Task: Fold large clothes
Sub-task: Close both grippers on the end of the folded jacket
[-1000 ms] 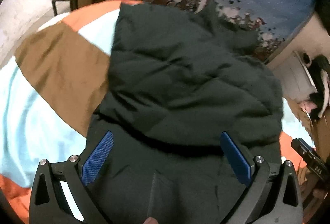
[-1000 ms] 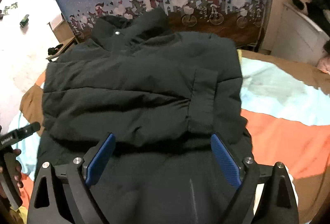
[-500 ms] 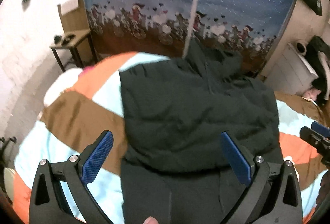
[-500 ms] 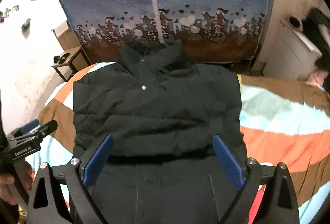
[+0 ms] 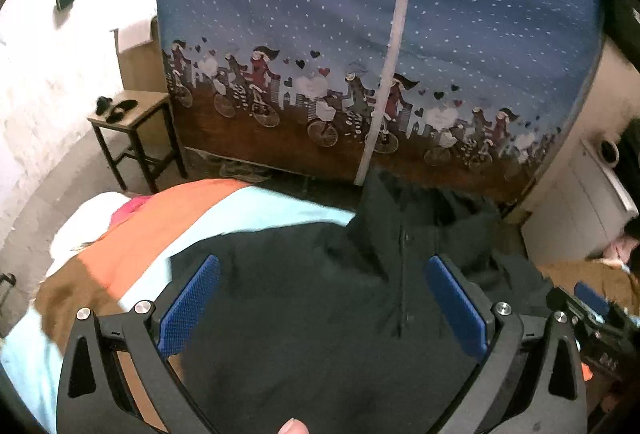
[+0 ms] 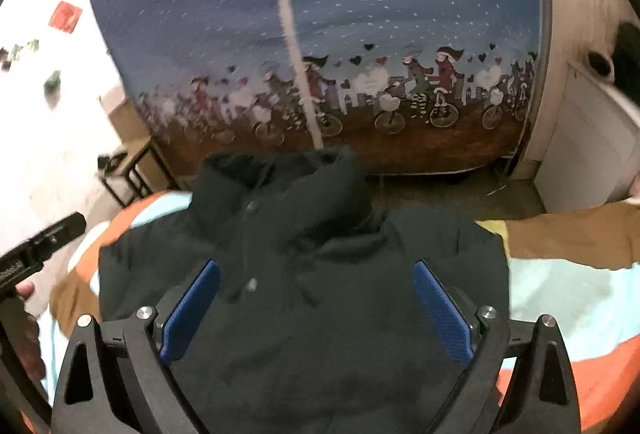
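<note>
Now: dark padded jacket (image 6: 304,298) folded on the striped bedspread (image 6: 560,290), both grippers, left (image 5: 320,310) and right (image 6: 316,310), lifted away since, fingers wide, empty — fold apparently finished.

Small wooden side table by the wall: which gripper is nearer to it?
Left. The left gripper is on the jacket's side toward the side table; the right gripper is further over, with the left one between it and the table.
</note>
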`<state>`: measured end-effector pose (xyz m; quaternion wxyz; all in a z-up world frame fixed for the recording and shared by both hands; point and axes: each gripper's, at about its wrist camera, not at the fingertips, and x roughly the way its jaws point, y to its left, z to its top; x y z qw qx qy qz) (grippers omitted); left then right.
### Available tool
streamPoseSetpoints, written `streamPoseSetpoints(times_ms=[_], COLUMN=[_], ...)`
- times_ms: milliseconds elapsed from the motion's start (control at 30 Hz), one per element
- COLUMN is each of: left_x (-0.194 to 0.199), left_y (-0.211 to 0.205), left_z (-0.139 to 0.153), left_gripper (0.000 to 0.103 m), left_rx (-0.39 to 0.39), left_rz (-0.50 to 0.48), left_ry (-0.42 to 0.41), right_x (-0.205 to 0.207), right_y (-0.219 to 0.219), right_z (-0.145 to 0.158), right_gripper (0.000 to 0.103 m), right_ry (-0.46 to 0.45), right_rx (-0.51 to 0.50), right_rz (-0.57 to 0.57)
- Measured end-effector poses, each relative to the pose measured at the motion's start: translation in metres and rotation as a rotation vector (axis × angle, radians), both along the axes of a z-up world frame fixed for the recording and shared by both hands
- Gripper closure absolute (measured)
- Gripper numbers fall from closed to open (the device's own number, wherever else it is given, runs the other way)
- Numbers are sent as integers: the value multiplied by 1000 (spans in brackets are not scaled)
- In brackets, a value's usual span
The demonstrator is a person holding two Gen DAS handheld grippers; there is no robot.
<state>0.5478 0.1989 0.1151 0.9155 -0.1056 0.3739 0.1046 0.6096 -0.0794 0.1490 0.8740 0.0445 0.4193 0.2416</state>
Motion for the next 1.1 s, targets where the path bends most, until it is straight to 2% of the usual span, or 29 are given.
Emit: streamPoseSetpoints(times_ms=[100, 267, 433, 533, 633, 733, 800, 867, 900, 933, 967, 1100], left_x=[43, 90, 116, 125, 133, 139, 139, 143, 143, 144, 142, 126], left_y=[2, -4, 0, 14, 28, 29, 22, 11, 6, 3, 0, -1], left_z=[-15, -37, -60, -69, -75, -74, -72, -75, -78, -79, -82, -83], left_gripper=[1, 1, 2, 3, 8, 14, 23, 53, 63, 81, 88, 94], left_rx=[-25, -28, -22, -84, -191, -206, -170, -107, -88, -73, -67, -94], left_rz=[5, -15, 39, 81, 104, 83, 48, 8, -16, -43, -48, -37], left_ry=[14, 30, 37, 21, 10, 22, 35, 75, 94, 107, 111, 70], right_x=[32, 76, 113, 126, 135, 140, 141, 140, 137, 136, 132, 111], right_y=[4, 11, 17, 23, 32, 39, 37, 33, 31, 31, 30, 19], right_z=[-12, -38, -60, -68, -74, -88, -93, -97, -98, -97, -96, -84], right_gripper=[5, 6, 21, 24, 24, 25, 36, 58, 63, 75, 82, 86], right_ry=[2, 36, 84, 96, 104, 142, 150, 165, 162, 156, 145, 102], right_rx=[28, 98, 118, 137, 106, 69, 73, 100, 104, 102, 99, 153], right_rz=[14, -6, -66, -79, -77, -75, -82, -78, -71, -65, -54, -31])
